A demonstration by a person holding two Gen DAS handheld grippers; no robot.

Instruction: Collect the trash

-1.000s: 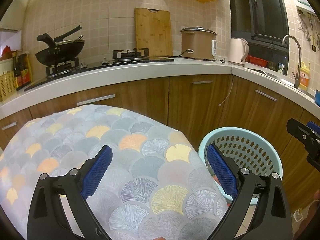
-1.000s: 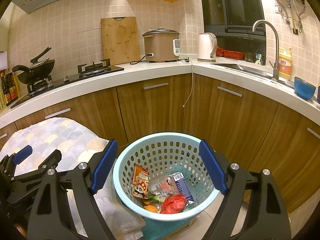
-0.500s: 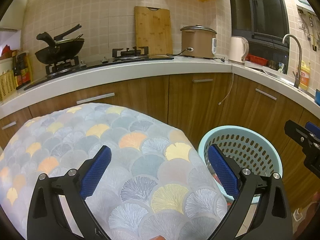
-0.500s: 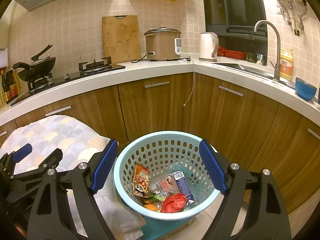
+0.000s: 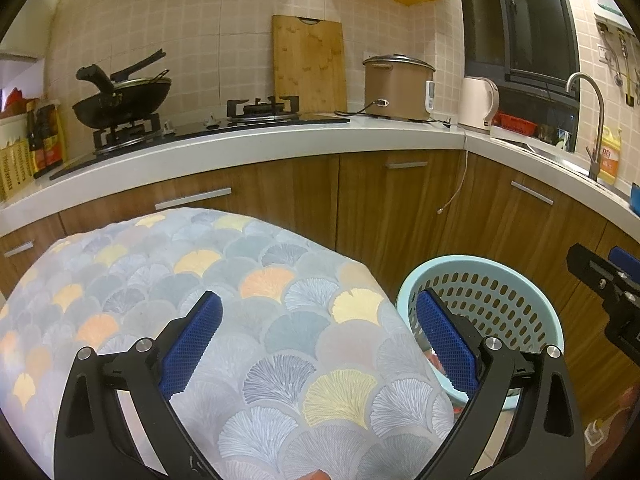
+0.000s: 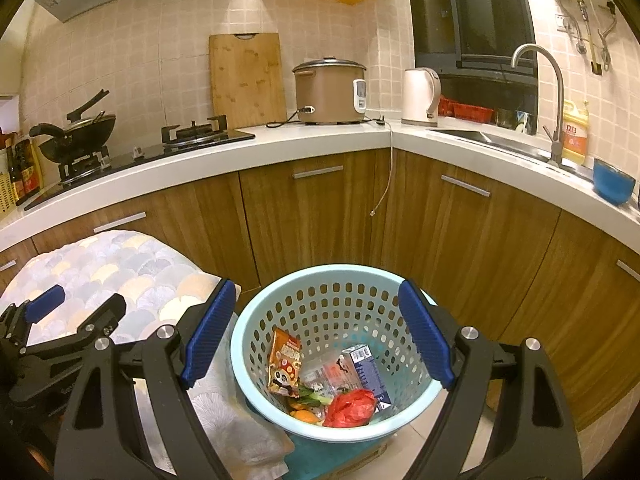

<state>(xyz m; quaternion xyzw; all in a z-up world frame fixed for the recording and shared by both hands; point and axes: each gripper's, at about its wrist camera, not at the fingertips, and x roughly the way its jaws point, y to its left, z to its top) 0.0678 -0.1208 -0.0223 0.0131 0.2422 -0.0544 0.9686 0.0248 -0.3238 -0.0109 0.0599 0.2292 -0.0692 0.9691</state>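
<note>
A light blue perforated basket [image 6: 280, 304] stands on the floor beside the table; it also shows in the left wrist view [image 5: 532, 300]. Inside lie a snack packet [image 6: 285, 362], a small blue carton [image 6: 366, 368], a red plastic bag [image 6: 352, 408] and vegetable scraps [image 6: 310, 398]. My right gripper [image 6: 318, 340] is open and empty, held above the basket. My left gripper [image 5: 320, 348] is open and empty above the table with the fan-patterned cloth [image 5: 224, 280]. The right gripper's tip shows at the right edge of the left wrist view [image 5: 604, 280].
A curved white counter [image 6: 328, 144] over wooden cabinets [image 6: 312, 208] runs behind. On it stand a wok [image 5: 120, 100], gas hob [image 5: 260, 110], cutting board [image 5: 308, 64], rice cooker [image 6: 330, 92], kettle [image 6: 420, 96], sink tap [image 6: 552, 92] and a blue bowl [image 6: 612, 186]. A cord [image 6: 386, 172] hangs down.
Both grippers stay open and empty. The right wrist view has shifted slightly, and the basket sits a little more central in it. The left gripper has barely moved.
</note>
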